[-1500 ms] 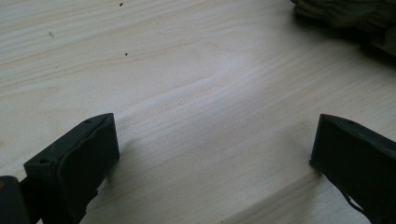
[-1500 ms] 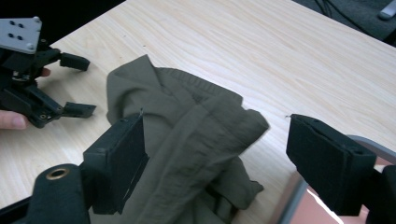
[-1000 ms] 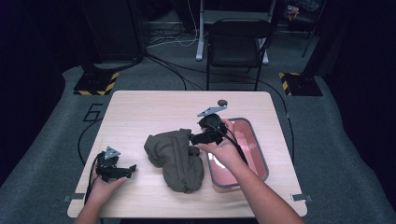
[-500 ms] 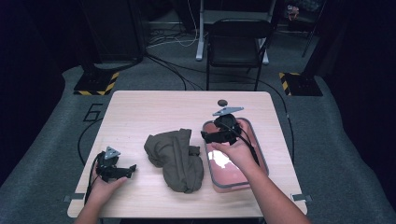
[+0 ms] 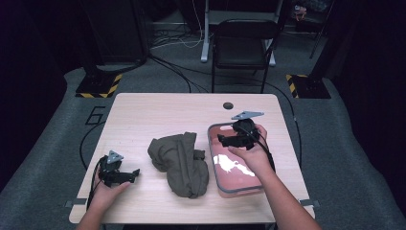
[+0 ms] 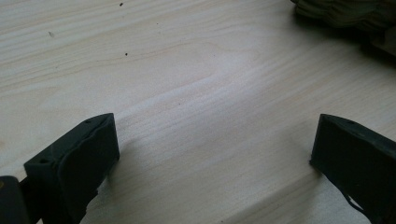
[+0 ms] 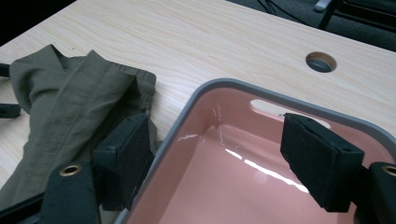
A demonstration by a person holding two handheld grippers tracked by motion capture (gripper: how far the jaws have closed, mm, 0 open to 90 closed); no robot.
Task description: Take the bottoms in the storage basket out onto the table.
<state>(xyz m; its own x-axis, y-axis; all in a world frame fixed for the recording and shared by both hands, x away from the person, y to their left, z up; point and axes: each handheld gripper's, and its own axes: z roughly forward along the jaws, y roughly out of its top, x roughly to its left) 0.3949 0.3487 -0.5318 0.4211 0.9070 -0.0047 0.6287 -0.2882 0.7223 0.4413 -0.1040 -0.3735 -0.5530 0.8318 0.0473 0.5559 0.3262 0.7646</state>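
The right gripper hovers over the pink bin's far left corner, jaws spread and empty, placed as if to turn back toward the olive garment, which lies crumpled on the table just beside the bin. The left gripper, jaws spread, rests low near the front left edge.

Dark room, grey carpet, black chair behind wooden table.

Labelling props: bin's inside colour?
Pink inside the bin, grey rim; clearest in the right gripper view.
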